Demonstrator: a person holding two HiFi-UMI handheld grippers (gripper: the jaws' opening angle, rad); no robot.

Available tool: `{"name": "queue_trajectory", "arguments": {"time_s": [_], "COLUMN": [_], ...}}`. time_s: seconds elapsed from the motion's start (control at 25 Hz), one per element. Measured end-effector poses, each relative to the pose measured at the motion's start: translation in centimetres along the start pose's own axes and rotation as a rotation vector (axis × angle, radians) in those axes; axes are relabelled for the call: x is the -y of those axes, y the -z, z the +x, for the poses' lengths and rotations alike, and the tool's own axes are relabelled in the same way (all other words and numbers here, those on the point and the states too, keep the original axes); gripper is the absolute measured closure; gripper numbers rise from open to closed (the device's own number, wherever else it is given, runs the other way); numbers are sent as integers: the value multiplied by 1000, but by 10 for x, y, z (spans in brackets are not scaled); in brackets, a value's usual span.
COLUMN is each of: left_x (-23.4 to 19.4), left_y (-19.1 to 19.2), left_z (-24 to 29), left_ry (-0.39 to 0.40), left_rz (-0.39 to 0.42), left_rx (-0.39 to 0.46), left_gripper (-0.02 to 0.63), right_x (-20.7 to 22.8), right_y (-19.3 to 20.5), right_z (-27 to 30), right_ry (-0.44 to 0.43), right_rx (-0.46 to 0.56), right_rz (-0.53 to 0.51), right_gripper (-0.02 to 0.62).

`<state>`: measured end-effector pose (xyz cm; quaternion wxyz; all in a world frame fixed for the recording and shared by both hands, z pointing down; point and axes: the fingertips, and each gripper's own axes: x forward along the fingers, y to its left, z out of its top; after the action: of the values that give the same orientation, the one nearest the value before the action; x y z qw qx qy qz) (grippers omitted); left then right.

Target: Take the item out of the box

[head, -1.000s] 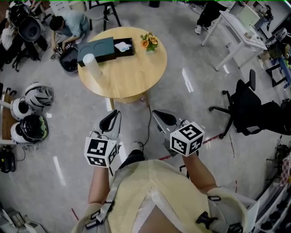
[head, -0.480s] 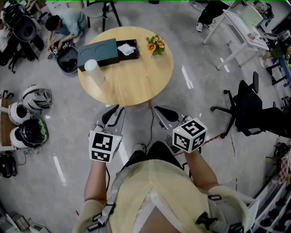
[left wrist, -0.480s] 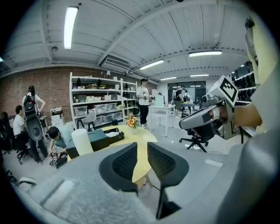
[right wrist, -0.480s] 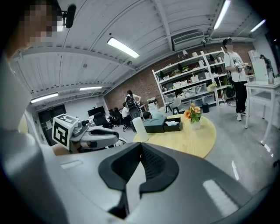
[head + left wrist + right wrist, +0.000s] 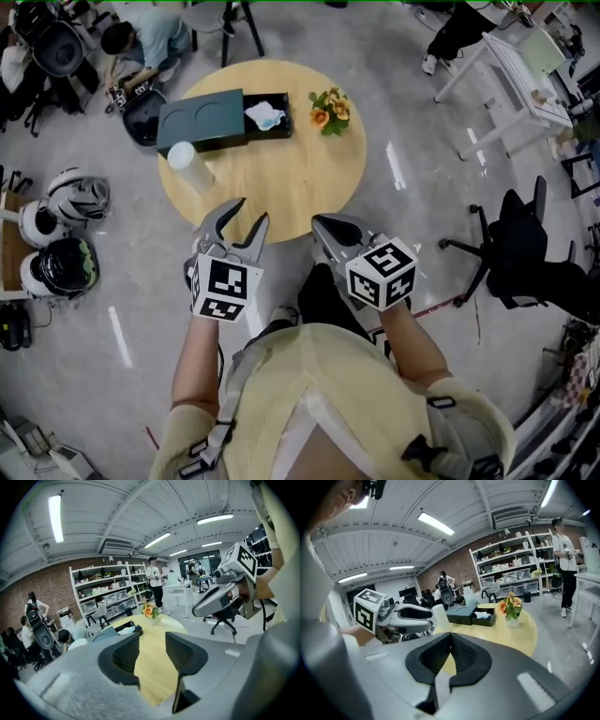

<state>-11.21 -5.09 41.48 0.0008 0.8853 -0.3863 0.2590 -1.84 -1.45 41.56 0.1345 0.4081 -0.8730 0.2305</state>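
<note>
A dark green box [image 5: 202, 120] lies at the far side of a round wooden table [image 5: 281, 183]. Its black tray [image 5: 278, 129] is pulled out and holds a crumpled white and pale blue item [image 5: 262, 115]. My left gripper [image 5: 246, 220] hovers over the table's near edge; its jaws have just been opening and stand open and empty [image 5: 152, 651]. Beside it my right gripper [image 5: 323, 225] is shut and empty [image 5: 451, 637]. Both point at the box [image 5: 110, 632] [image 5: 463, 614], well short of it.
A white cup [image 5: 183, 159] stands near the box's left end, and a small flower vase [image 5: 328, 108] to its right. On the floor are helmets [image 5: 80, 197] at left, a crouching person [image 5: 145, 42] behind the table, and an office chair [image 5: 525, 225] at right.
Both grippers have moved forward to the table's near edge. The left gripper's jaws, shut before, have spread open and it has rolled slightly. The right gripper stays shut.
</note>
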Motion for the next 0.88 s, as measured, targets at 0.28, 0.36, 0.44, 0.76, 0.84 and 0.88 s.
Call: {"name": "queue_trajectory", "arguments": {"time_s": [0.28,0.36,0.44,0.76,0.84,0.88], "left_x": [-25,-34,-42,-69,-74,-77], "left_y": [-11,-13,-15,-29,-25,-23], "left_z": [79,96,112,159,170,176], "left_ry": [-83,-105,-119,-149,-142,-135], "left_rz": [82,79,85,145,140,135], "left_rx": [-114,-136,-162,-235,-268,-285], "left_gripper": [403,402,402,402,402,402], "right_x": [61,76,90,121,127,129], "right_y": [-20,-23,-23,-18,-18,-17], "right_z": [31,36,42,65,71,73], "right_ry": [-79,-92,-104,-157,-164,-168], "right_rx": [-62,-77,-92,-142,-149,-155], "right_rz": [-39,-44,-37,-16,-15,-16], "right_gripper": [592,592,593,592,592,592]}}
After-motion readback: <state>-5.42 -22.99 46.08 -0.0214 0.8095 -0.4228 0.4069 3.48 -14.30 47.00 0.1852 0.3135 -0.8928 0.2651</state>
